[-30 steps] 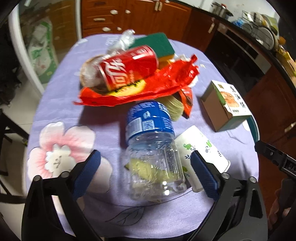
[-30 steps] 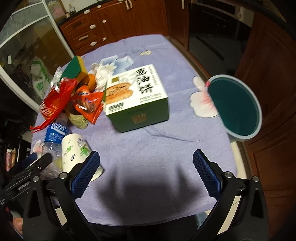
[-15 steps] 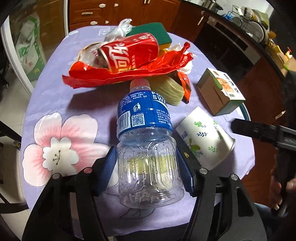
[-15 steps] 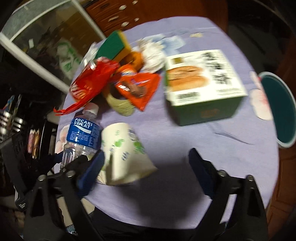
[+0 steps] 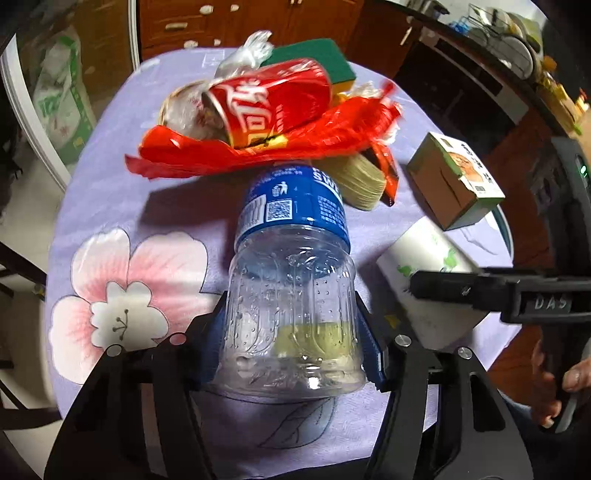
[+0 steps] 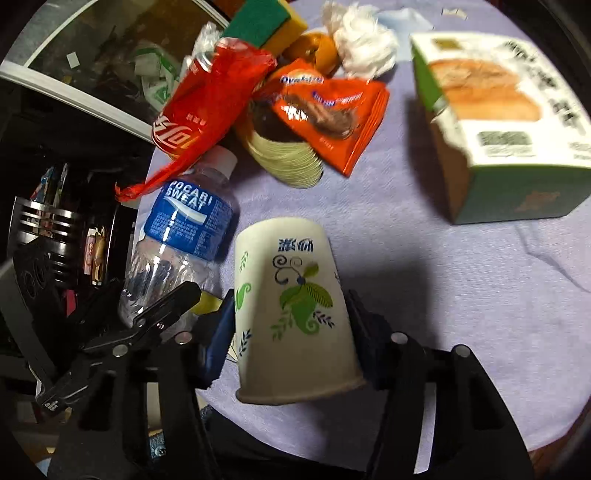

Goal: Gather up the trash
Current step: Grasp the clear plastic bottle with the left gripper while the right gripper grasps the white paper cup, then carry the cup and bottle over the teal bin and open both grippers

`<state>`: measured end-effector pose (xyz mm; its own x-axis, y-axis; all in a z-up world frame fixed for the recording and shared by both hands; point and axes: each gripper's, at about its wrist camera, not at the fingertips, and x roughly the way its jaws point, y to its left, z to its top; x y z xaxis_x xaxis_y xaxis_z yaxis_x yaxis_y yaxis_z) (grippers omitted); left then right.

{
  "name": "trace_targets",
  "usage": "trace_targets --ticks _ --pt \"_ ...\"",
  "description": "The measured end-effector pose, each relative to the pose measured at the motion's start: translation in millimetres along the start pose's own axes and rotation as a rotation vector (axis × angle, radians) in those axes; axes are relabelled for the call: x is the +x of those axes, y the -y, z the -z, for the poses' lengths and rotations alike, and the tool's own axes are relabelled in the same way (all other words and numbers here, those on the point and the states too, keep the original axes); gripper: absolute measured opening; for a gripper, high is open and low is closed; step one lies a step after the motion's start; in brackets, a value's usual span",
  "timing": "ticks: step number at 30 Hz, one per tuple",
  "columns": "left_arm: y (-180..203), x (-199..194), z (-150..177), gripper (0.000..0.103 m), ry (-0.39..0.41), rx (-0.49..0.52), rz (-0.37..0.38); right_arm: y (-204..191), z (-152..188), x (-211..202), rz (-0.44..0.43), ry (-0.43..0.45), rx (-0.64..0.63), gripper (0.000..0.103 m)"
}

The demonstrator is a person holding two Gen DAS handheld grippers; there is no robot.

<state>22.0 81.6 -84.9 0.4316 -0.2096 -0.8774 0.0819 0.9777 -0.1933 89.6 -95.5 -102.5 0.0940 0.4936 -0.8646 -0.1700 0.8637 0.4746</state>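
Note:
My left gripper (image 5: 295, 339) is shut on the clear plastic bottle (image 5: 291, 280) with a blue label, gripping its base; the bottle also shows in the right wrist view (image 6: 177, 251). My right gripper (image 6: 291, 332) is shut on the white paper cup (image 6: 291, 317) with green leaf print, which lies on its side; the cup also shows in the left wrist view (image 5: 424, 273). The two grippers are side by side at the table's near edge. Behind lie a red cola can (image 5: 269, 99) on a red wrapper (image 5: 280, 144) and an orange snack packet (image 6: 332, 107).
A green-and-white food box (image 6: 506, 122) stands at the right on the lilac flowered tablecloth (image 6: 461, 295). A green-yellow sponge (image 6: 266, 18), crumpled white tissue (image 6: 362, 40), and a stack of paper liners (image 6: 288, 158) sit in the pile. Wooden cabinets stand beyond.
My left gripper closed on the bottle and holds it. My right gripper swung left to the paper cup and closed around it.

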Motion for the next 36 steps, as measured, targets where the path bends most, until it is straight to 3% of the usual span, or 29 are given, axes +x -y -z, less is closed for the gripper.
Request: trace_targets --ticks 10,17,24,27,31,36 --pt "39 -47 0 0.062 0.078 0.059 0.059 19 6 -64 -0.082 0.125 0.037 0.053" --pt "95 -88 -29 0.062 0.181 0.151 0.134 55 8 -136 -0.095 0.334 0.092 0.054" --pt "181 -70 -65 0.062 0.165 0.303 0.186 163 19 -204 0.005 0.528 0.307 0.055" --pt "222 -50 -80 0.062 0.138 0.359 0.203 217 24 -215 0.060 0.564 0.405 0.056" --pt "267 -21 -94 0.062 0.093 0.424 0.212 283 24 -205 0.118 0.553 0.516 0.056" --pt "314 23 -108 0.062 0.020 0.475 0.199 336 15 -180 0.130 0.501 0.597 0.059"
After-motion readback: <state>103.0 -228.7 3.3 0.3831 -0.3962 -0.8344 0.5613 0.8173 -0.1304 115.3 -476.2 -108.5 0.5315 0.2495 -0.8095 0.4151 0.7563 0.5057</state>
